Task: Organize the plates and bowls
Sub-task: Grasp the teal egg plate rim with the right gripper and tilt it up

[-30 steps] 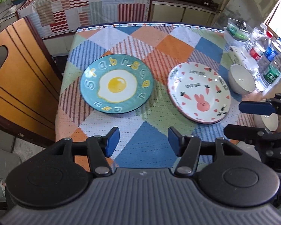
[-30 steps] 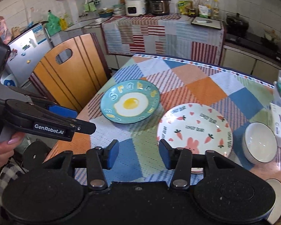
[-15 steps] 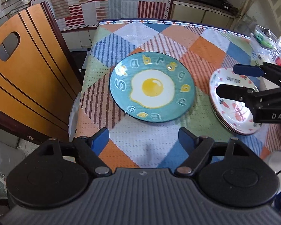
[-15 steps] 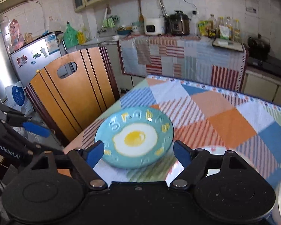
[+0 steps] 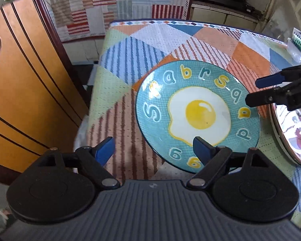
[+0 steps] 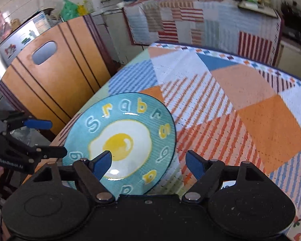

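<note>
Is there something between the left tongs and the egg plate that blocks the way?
Nothing visible does. The left tongs are open, with one finger over the egg plate's near rim and the other over bare tablecloth. The right tongs are near the opposite rim, not in between.

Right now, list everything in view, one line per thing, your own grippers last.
Egg plate: one, teal with fried-egg print and letters, on the tablecloth near the table's left edge.
Rabbit plate: one, white with pink prints, right of the egg plate, partly cut off.
Tablecloth: one, patchwork of orange, blue, green and white, covering the table.
Chair: one, orange wood, left of the table.
Striped cloth: one, covering the counter behind.
Left gripper: black with blue pads, open, at the egg plate's near rim.
Right gripper: black with blue pads, open, over the egg plate's right side.
</note>
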A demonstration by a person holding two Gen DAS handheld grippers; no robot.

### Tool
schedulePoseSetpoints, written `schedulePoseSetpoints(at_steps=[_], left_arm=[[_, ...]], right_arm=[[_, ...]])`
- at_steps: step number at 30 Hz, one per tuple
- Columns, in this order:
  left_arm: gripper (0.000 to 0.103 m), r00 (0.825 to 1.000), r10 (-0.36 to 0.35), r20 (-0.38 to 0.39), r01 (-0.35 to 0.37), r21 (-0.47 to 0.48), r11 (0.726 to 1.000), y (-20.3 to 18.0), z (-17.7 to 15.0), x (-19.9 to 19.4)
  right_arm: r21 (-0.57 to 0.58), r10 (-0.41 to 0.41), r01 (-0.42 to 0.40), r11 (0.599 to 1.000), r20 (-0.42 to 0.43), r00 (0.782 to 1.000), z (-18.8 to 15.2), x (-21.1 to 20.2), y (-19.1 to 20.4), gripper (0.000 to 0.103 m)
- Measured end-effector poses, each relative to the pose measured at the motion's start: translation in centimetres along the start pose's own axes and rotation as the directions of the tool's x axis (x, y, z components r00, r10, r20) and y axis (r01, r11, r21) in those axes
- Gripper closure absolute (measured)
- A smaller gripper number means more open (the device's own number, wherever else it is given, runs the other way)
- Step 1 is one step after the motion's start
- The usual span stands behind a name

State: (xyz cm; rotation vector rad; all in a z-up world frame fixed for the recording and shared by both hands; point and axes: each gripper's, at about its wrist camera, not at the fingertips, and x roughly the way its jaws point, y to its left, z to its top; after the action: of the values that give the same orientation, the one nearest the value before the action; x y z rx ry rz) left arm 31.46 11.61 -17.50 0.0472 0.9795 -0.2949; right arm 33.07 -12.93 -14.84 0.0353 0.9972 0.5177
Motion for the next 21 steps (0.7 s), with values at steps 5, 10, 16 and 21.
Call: schedulePoseSetpoints(at_steps=[5, 10, 16, 21], left_arm=[[0.028, 0.998, -0.060, 0.000, 0.060, -0.106, 0.993, 1.7, -0.7, 2.2], [0.065, 0.998, -0.060, 0.023, 0.062, -0.103, 0.993, 1.9, -1.1, 2.4], [0.082, 0.991, -0.123, 0.047, 0.130, -0.177, 0.976, 2.2, -1.2, 2.8], [0.082, 0.992, -0.112, 0.050, 0.120, -0.205, 0.971, 1.9, -1.3, 2.5]], right_arm=[[0.055, 0.029, -0.027, 0.998, -0.039, 0.999, -0.1, 1.8, -1.9, 0.037], [0.086, 0.045, -0.039, 0.996, -0.064, 0.997, -0.1, 3.2, -2.6, 0.055], [0.070, 0.041, -0.036, 0.997, -0.069, 0.997, 0.7, 4.5, -2.3, 0.077], [0.125, 0.090, -0.085, 0.989, -0.038, 0.995, 0.2, 4.5, -3.5, 0.081]])
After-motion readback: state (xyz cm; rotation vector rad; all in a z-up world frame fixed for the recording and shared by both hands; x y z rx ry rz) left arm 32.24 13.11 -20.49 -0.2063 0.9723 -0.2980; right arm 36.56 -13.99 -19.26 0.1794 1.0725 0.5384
